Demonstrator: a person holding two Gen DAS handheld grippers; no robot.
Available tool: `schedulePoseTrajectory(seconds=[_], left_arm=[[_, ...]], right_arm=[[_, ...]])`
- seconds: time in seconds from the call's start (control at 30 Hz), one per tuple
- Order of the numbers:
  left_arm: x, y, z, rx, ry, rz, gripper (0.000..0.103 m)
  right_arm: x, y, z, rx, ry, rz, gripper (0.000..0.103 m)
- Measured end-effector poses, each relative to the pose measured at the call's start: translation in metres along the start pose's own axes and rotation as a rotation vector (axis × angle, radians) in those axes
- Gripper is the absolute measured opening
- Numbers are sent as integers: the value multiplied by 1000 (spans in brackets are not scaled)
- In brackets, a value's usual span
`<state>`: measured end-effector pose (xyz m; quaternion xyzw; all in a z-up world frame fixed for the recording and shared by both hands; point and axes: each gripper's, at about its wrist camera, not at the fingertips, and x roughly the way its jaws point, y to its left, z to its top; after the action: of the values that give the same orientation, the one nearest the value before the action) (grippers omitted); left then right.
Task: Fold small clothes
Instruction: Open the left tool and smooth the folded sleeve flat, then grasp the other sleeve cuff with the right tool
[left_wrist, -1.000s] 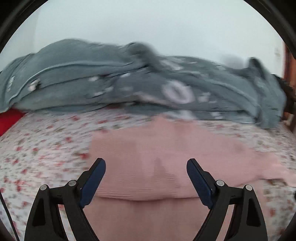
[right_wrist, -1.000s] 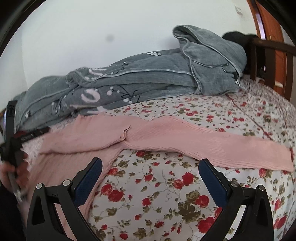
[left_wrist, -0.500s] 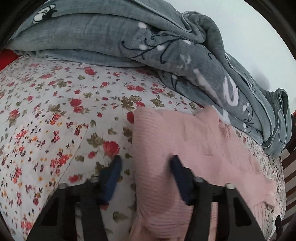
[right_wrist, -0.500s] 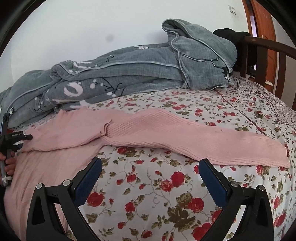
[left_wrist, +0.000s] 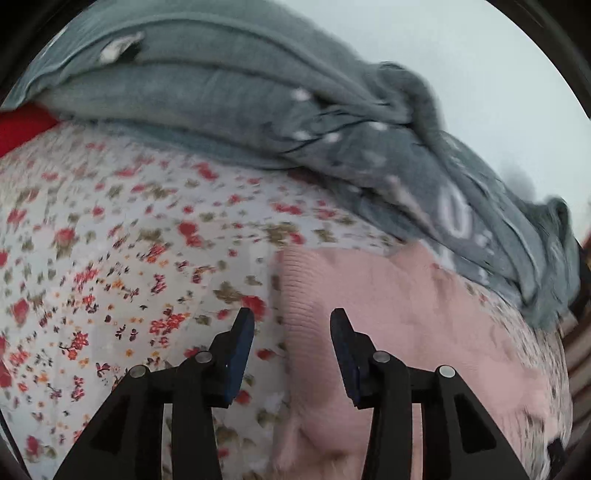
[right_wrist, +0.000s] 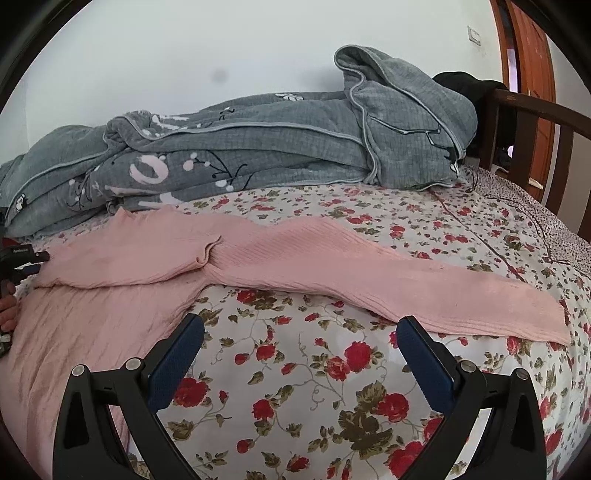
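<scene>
A pink knit sweater (right_wrist: 147, 266) lies flat on the floral bed sheet (right_wrist: 332, 369), with one long sleeve (right_wrist: 369, 273) stretched out to the right. In the left wrist view my left gripper (left_wrist: 291, 315) hovers over the sweater's (left_wrist: 406, 314) left ribbed edge. Its jaws are partly apart and opening; the edge lies under the gap and the pads do not press on it. My right gripper (right_wrist: 301, 323) stands wide open over bare sheet, just in front of the sleeve, holding nothing. The left gripper's tip (right_wrist: 22, 258) and a hand (right_wrist: 7, 306) show at the far left of the right wrist view.
A bunched grey quilted blanket (right_wrist: 258, 147) runs along the back of the bed against a white wall. A dark wooden bed frame (right_wrist: 535, 110) and a door (right_wrist: 528, 48) stand at the right. Something red (left_wrist: 18, 125) shows at the left under the blanket (left_wrist: 258, 92).
My left gripper swung from the sweater's middle to its left edge; its jaws narrowed sharply, then widened a little. The right gripper stayed open and nearly still.
</scene>
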<state>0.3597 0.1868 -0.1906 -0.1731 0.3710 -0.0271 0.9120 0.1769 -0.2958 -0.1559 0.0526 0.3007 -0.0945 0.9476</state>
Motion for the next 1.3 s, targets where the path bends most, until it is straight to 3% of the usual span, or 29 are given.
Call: schedulePoseTrajectory(seconds=[0.13,0.2,0.3,0.4,0.5,0.57,0.73,0.8,0.87,0.93,1.1,1.3], left_arm=[[-11,-33,-15,151,14,-20,41],[0,-46,-25,207,48,5,41],[18,-50,-35,236,94,77,41],[12,-51,-37,247,67,80,52],[14,-54,-39,268,75,101,54],[13,-56,-40,278,75,106,56],[15,-55,-39,267,82,81,60],[15,-54,-39,260,83,69,61],[15,-53,-39,257,84,63,62],[16,-54,-39,259,85,63,63],[16,-55,-39,260,86,60,64],[16,-54,-39,258,87,52,65]], right_arm=[[1,-10,2,23,10,-21,102],[1,-18,3,43,10,-22,102],[-2,-34,3,81,-3,-9,102],[-3,-55,1,110,-2,-32,100],[-4,-84,-4,155,9,-79,95],[-6,-100,-8,183,11,-91,83],[-11,-149,-25,276,42,-89,76],[-11,-167,-33,324,53,-67,67],[-16,-186,-40,371,42,-51,44],[-19,-204,-43,422,33,-54,40],[-17,-224,-47,524,28,10,39],[-4,-224,-38,541,24,-38,45]])
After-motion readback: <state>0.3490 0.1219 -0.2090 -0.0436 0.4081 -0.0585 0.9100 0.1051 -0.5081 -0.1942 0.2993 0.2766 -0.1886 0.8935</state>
